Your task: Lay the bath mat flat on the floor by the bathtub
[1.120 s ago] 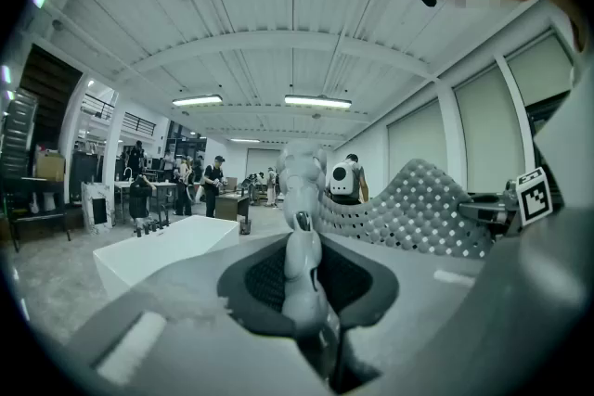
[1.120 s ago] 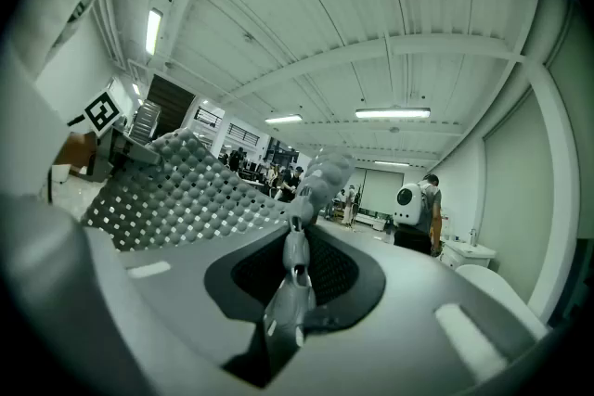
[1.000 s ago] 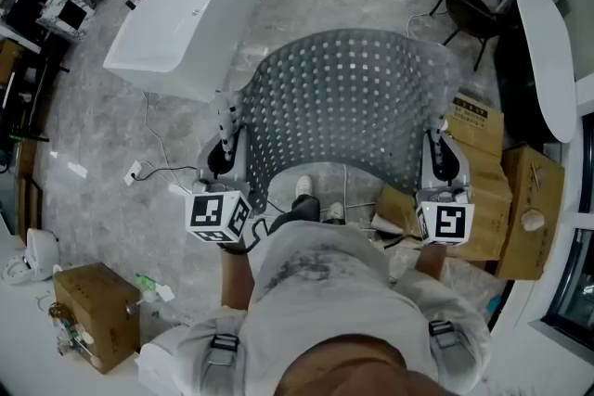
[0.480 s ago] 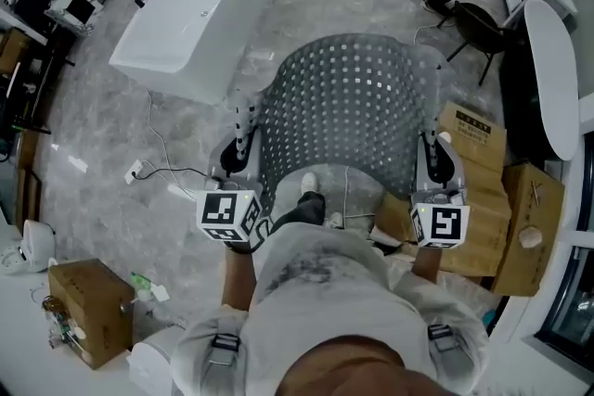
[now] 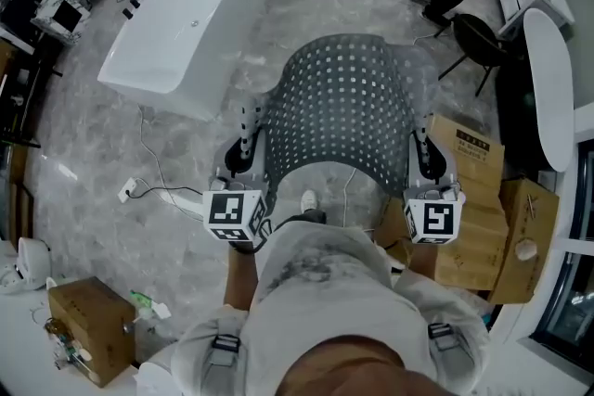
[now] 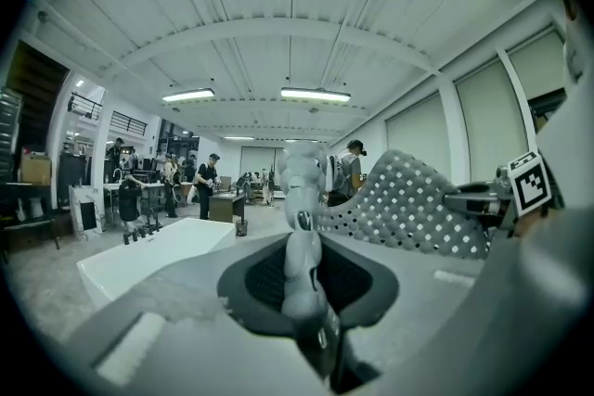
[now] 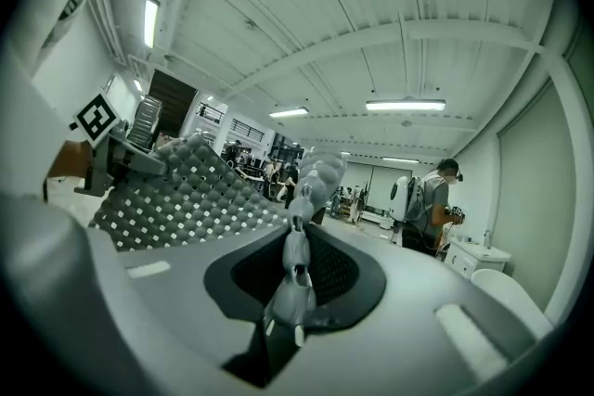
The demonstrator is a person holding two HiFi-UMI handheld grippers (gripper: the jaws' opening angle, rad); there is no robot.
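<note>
Grey perforated bath mat [image 5: 340, 111] held between left gripper [image 5: 246, 118] and right gripper [image 5: 419, 136] — white bathtub [image 5: 184, 12] beyond

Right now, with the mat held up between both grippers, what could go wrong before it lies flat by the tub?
1. The left gripper and right gripper each pinch only a thin edge of the bath mat. One side might slip out and the mat could fold.
2. A white cable lies on the floor near the bathtub. The mat could land on it and not lie flat.
</note>
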